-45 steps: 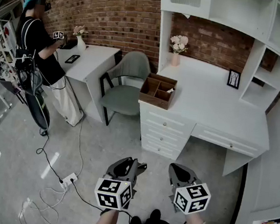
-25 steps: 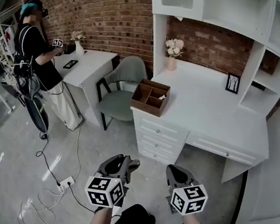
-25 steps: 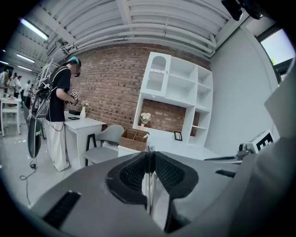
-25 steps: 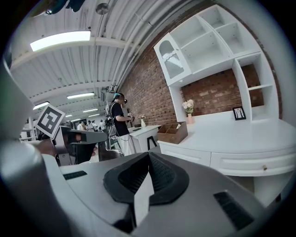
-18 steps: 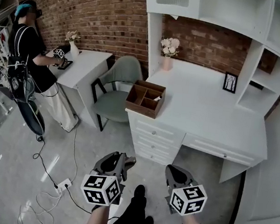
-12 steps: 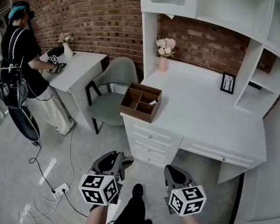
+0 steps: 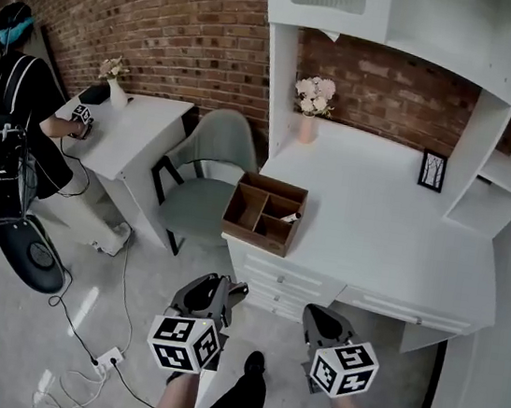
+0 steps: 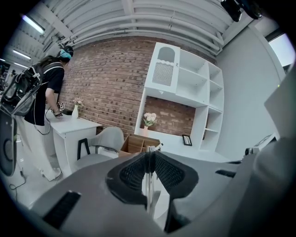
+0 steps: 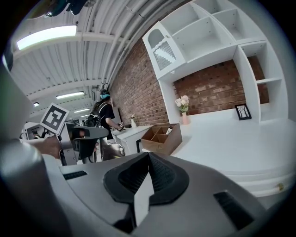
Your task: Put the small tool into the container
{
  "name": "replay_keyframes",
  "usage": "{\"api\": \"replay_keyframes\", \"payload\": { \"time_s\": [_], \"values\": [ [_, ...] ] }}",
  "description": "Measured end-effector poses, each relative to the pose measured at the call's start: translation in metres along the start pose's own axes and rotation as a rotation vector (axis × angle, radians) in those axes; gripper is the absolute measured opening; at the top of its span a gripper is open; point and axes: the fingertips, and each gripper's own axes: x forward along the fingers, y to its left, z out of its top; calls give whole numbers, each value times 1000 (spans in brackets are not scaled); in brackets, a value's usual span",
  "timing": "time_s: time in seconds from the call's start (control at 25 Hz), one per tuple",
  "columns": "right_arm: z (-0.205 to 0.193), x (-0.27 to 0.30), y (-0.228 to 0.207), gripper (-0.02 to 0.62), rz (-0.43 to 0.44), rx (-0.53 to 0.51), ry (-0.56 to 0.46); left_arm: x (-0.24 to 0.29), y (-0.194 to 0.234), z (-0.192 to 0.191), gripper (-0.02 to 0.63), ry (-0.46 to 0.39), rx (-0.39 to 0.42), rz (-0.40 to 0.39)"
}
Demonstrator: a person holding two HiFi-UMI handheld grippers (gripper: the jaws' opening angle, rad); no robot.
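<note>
A brown wooden box with several compartments stands on the front left corner of the white desk. A small pale object pokes up from one right-hand compartment; I cannot tell what it is. The box also shows in the left gripper view and the right gripper view. My left gripper and right gripper hang side by side over the floor, short of the desk's drawers. Both are shut with nothing between the jaws.
A grey chair sits left of the desk, by a second white table where a person stands. On the desk are a flower vase and a picture frame. Cables and a power strip lie on the floor.
The view has closed in on the desk, so the box and drawers sit nearer to both grippers. The grippers stay low and shut. The person at the left has shifted.
</note>
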Motion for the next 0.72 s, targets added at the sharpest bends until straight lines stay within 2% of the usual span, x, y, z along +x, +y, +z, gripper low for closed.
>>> {"api": "replay_keyframes", "payload": {
  "time_s": [0.36,0.72],
  "values": [
    [28,85,-20,5,-18,10,8,74,45,33,67,2,11,-28],
    [49,135,-43,5,-73,16,3,133,71,60,67,-2,25,-72]
  ]
}}
